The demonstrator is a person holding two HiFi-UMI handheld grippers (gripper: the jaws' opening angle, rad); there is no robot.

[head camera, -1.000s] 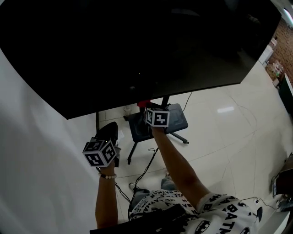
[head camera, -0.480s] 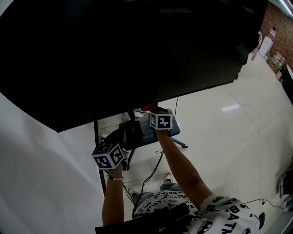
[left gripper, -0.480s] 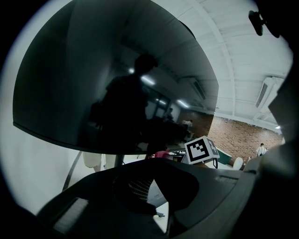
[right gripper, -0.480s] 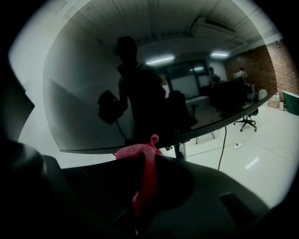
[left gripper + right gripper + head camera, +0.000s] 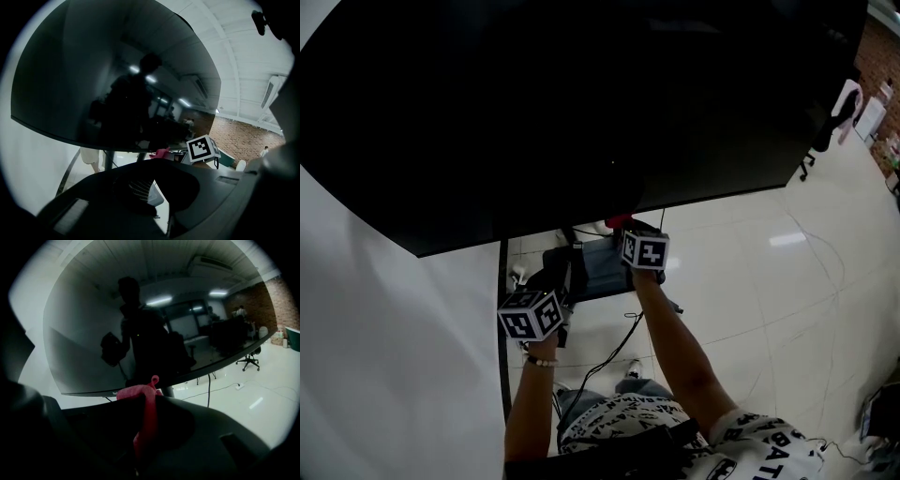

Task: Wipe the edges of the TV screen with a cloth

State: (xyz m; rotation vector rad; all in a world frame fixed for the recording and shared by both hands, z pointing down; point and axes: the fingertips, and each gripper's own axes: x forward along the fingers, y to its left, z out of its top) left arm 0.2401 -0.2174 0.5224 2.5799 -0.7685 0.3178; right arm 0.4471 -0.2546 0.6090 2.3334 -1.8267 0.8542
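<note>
The big black TV screen [image 5: 581,112] fills the upper head view, its bottom edge slanting across the middle. My right gripper [image 5: 621,227] is shut on a red cloth [image 5: 617,221] and holds it right at that bottom edge. In the right gripper view the cloth [image 5: 140,392] sticks up between the jaws of the right gripper [image 5: 146,405], just under the TV [image 5: 140,333]. My left gripper [image 5: 551,281] hangs lower and to the left, away from the TV, shut with nothing in it. The left gripper view shows the TV [image 5: 117,84], the cloth [image 5: 161,153] and the left gripper [image 5: 152,188].
A grey stand base [image 5: 600,267] sits under the TV, beside a black pole [image 5: 502,319]. Cables [image 5: 609,347] trail over the tiled floor. A white wall [image 5: 384,356] runs along the left. An office chair [image 5: 248,359] stands far right.
Both grippers have shifted a little right in the head view. The red cloth stays at the TV's bottom edge, still gripped by my right gripper.
</note>
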